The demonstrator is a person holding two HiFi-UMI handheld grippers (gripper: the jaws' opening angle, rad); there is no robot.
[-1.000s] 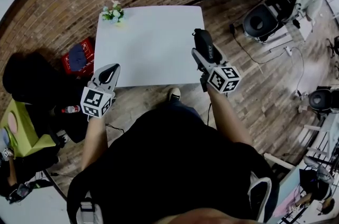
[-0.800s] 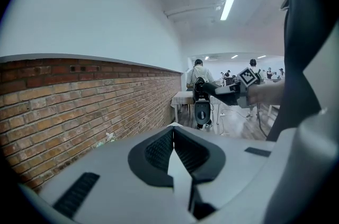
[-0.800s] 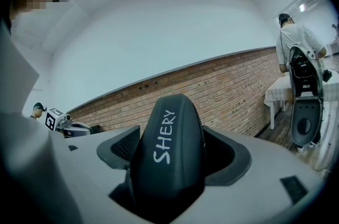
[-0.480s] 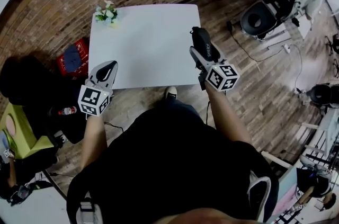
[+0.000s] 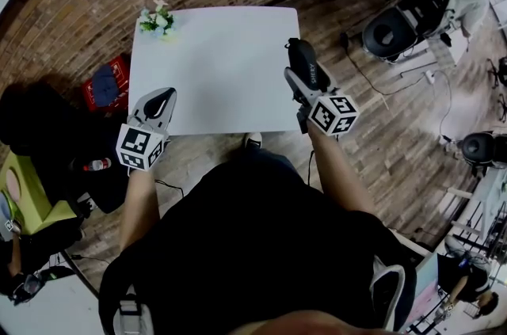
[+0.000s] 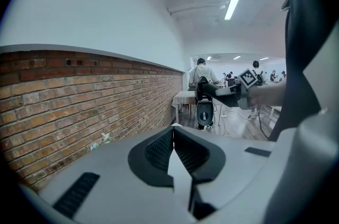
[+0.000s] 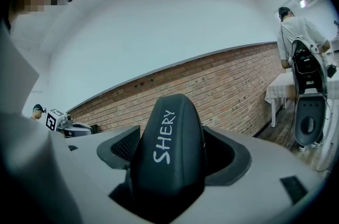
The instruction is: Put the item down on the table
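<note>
Right gripper [image 5: 303, 80] clamps a black case [image 5: 302, 56] at the desk's [image 5: 214, 64] right edge; released there, it could fall off. Left gripper [image 5: 159, 105] is closed, empty.

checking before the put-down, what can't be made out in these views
black case lower end: right gripper view, sunk between the fingers
gap between black case and table: head view looks down from above, cannot tell
flowers container: head view, too small
</note>
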